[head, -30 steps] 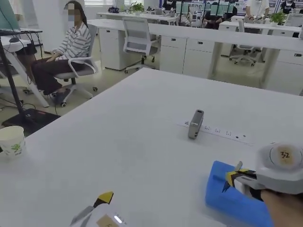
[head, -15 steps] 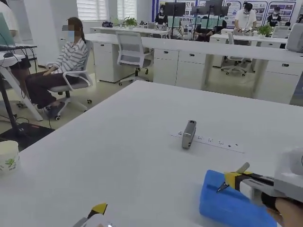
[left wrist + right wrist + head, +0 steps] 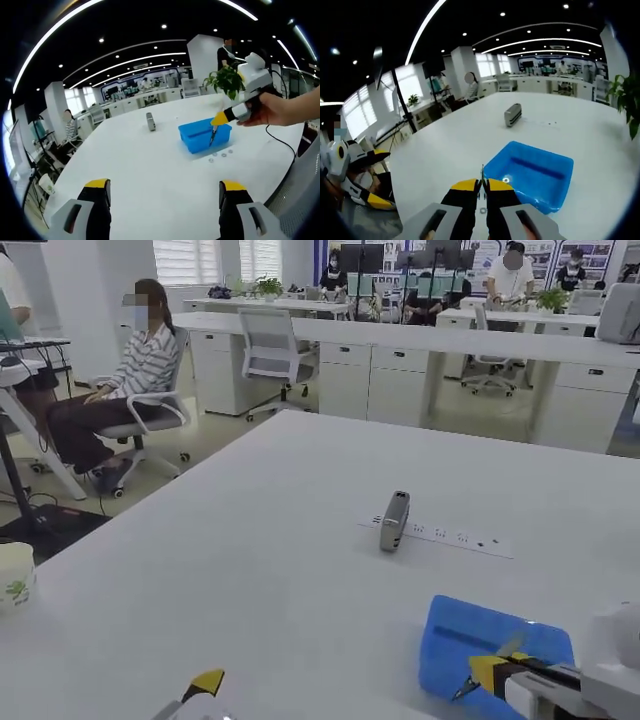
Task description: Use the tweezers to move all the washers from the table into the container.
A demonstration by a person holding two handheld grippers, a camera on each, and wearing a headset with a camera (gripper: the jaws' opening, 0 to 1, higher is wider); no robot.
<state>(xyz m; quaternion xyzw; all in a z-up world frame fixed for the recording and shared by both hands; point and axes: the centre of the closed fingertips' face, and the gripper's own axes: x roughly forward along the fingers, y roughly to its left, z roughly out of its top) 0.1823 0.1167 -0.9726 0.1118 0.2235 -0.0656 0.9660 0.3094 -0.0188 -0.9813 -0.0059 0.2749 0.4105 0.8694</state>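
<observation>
Washers [image 3: 223, 155] lie in a small loose cluster on the white table [image 3: 150, 175], just beside one wall of the blue container [image 3: 202, 134]. In the right gripper view a lone washer [image 3: 506, 179] looks to be resting on the container's floor, so I'd say the job is under way with several left to go. The right gripper [image 3: 481, 186] has its jaws pinched together on the tweezers [image 3: 482, 173], whose thin tips poke forward and down by the container's rim. Whether they carry anything is too small to tell. Held that way, the fine tips can do what the broad jaws couldn't with such flat little parts. The left gripper [image 3: 162, 195] hangs low over bare table, jaws spread wide with nothing in them, well apart from the container and seemingly kept clear of the working side.
</observation>
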